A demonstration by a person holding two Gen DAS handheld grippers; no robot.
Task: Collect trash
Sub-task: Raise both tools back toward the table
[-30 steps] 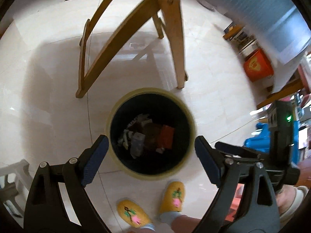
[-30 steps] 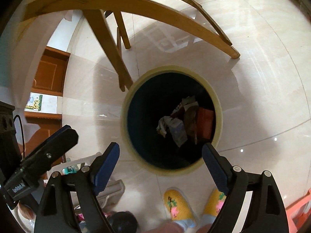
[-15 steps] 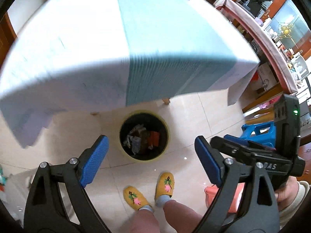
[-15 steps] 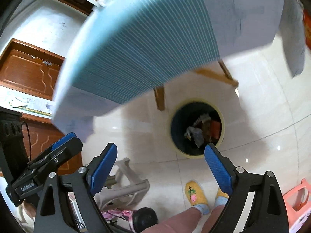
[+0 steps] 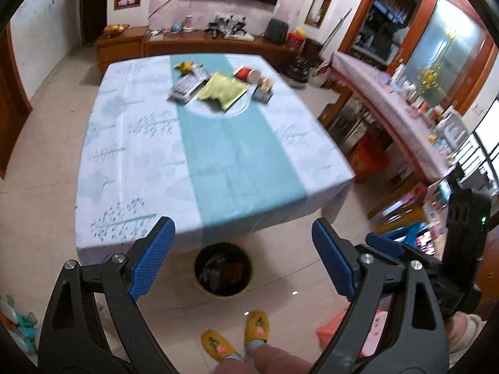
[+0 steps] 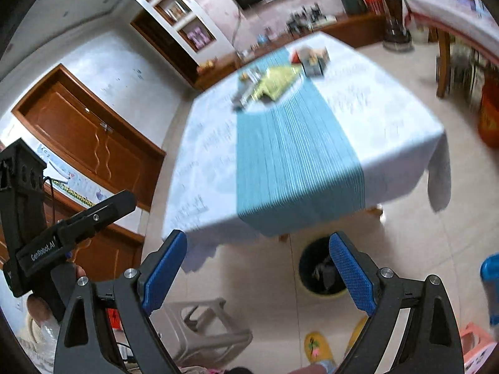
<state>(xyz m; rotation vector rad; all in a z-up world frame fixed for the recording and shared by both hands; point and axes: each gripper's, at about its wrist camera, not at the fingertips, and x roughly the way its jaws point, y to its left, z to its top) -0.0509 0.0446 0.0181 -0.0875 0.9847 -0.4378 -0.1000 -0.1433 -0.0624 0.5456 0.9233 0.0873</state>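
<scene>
A round dark bin point(image 5: 223, 272) with trash inside stands on the floor at the table's near edge; the right wrist view shows the bin point(image 6: 318, 271) partly behind a finger. Trash lies at the far end of the table point(image 5: 140, 143): a yellow-green wrapper point(image 5: 223, 90), a grey packet point(image 5: 185, 87), a red-and-white cup point(image 5: 248, 74), a small box point(image 5: 263, 93). The same wrapper point(image 6: 276, 82) is blurred in the right wrist view. My left gripper point(image 5: 241, 258) is open and empty, high above the floor. My right gripper point(image 6: 259, 268) is open and empty too.
A blue runner point(image 5: 230, 155) crosses the white tablecloth. A person's yellow slippers point(image 5: 237, 336) stand by the bin. A grey plastic stool point(image 6: 205, 330) sits low left, a pink stool point(image 5: 374, 333) low right. A wooden sideboard point(image 5: 218, 43) and a cluttered side table point(image 5: 389, 93) line the room.
Both grippers have risen from just over the bin, below the table, to well above it. The tabletop with its trash has come into view and the bin looks small and far.
</scene>
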